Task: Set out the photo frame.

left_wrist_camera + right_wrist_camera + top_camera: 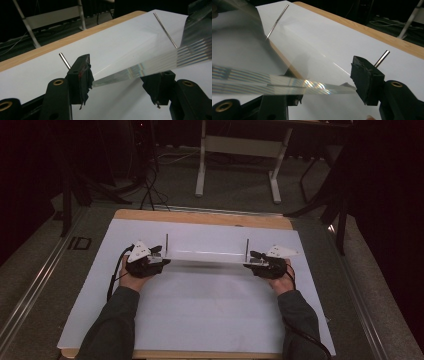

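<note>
Clear acrylic plate gripped at both ends: left gripper clamping one edge, right gripper the other, jaws spread wide across it.

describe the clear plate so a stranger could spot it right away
On the white sheet that covers the wooden table, look between the left tongs and the right tongs. The clear plate spans the gap between them. It is see-through, with a thin metal pin upright near each end.
</note>
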Demonstrator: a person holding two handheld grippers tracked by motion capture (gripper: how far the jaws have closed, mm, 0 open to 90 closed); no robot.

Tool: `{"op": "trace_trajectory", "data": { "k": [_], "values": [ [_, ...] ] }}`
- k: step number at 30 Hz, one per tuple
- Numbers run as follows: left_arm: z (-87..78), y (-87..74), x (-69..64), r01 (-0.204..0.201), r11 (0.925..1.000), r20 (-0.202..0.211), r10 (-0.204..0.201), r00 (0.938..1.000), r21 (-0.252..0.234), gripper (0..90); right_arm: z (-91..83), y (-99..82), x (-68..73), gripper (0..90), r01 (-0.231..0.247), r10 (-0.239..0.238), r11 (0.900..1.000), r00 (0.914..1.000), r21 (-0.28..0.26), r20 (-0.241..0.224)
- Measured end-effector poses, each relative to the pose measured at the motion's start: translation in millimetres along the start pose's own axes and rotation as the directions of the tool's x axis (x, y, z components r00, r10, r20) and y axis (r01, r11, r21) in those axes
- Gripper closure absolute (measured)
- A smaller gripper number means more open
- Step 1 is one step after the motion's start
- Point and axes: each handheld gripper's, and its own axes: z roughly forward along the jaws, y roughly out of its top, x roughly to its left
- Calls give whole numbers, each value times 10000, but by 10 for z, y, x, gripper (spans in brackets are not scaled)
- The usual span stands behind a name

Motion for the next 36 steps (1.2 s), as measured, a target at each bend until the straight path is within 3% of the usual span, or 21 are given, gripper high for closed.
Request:
{"op": "trace_trajectory", "data": {
  "k": [13, 19, 28, 36],
  "values": [
    [8, 39, 38, 101, 9998, 123, -103, 9999, 142, 425, 7, 45, -31, 455, -73, 75, 9998, 9999, 182, -134],
    [19, 59, 49, 256, 9996, 114, -258, 9996, 122, 424, 17, 21, -65, 406, -421, 418, 9990, 9989, -122, -216],
    [36, 90, 91, 447, 9989, 267, -451, 9986, 169, 422, 41, -14, -87, 407, -732, 720, 9958, 9971, -541, -242],
    [61, 78, 122, 776, 9969, 327, -772, 9965, -114, 414, 50, -12, -110, 407, -925, 910, 9934, 9955, -681, -256]
  ]
}}
